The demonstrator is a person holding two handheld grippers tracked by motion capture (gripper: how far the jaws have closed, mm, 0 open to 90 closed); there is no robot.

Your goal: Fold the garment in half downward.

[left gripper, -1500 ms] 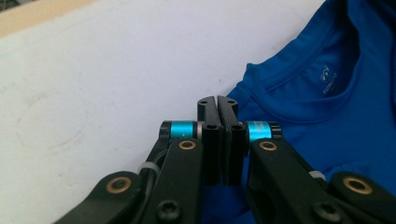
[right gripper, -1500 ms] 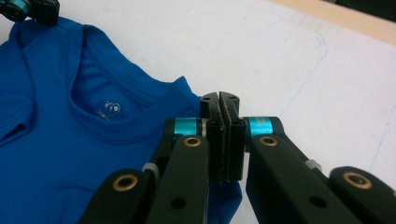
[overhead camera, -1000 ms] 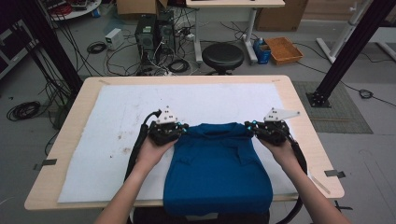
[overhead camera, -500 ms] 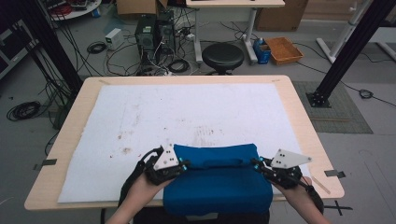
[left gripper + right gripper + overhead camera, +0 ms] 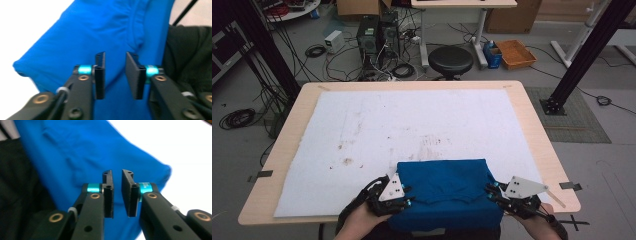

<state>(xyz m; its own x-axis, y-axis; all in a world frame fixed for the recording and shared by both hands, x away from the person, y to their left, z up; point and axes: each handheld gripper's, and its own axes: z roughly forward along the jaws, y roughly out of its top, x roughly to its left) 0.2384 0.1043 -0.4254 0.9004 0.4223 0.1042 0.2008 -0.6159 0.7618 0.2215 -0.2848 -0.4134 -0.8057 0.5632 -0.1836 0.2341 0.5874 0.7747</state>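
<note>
table (image 5: 532, 130): we see a light wooden top carrying everything, with its near edge at the person's side.
white sheet (image 5: 412, 125): it covers most of the table, stained here and there, and stops short of every edge.
blue shirt (image 5: 444, 192): folded into a block at the middle of the near edge, on the white sheet, with its near part hanging over that edge toward the person; we read its long axis as running left to right, parallel to the near edge.
collar (image 5: 136, 30): a curved seam shows in the left gripper view, on the top layer.
left gripper (image 5: 398, 200): at the shirt's left side near the near edge; its jaws have just been opening and now stand clearly apart with a gap between them (image 5: 115, 75), and we see the cloth lying beyond them, not pinched.
right gripper (image 5: 493, 192): at the shirt's right side; its jaws have just been opening to a narrower gap (image 5: 117, 195), and the pads press on nothing we can see.
key relation: the shirt lies between the two grippers, inward of each, so each hand is about equally near its own end of the long axis.
our judgement: the fold looks just released, and any next grip would start from these side edges.
</note>
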